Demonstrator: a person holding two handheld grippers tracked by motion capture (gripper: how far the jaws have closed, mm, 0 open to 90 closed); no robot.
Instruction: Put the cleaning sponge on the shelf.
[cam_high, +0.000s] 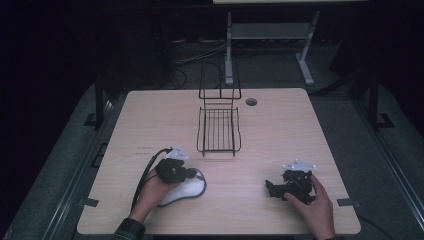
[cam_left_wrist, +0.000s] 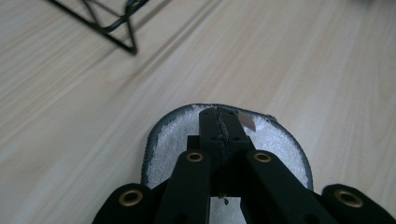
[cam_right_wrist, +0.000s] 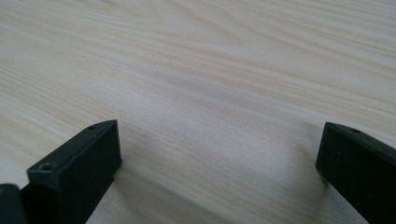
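Note:
A white fleecy slipper (cam_high: 186, 192) with a dark grey rim lies flat on the wooden table (cam_high: 280, 135), near its front left. My left gripper (cam_high: 194, 175) rests over the slipper, held from behind by a hand (cam_high: 150, 195). In the left gripper view the slipper (cam_left_wrist: 173, 144) spreads under the black jaws, which are pressed together at its far rim beside a small tag (cam_left_wrist: 245, 122); my left gripper (cam_left_wrist: 219, 122) is shut on that rim. My right gripper (cam_high: 270, 188) sits low at the front right, and in its own view it (cam_right_wrist: 219, 149) stands wide open over bare wood.
A black wire rack (cam_high: 218, 130) stands at the table's middle back, its corner (cam_left_wrist: 116, 25) just beyond the slipper. A round cable hole (cam_high: 251, 101) lies right of the rack. A white frame (cam_high: 270, 40) stands on the dark floor behind the table.

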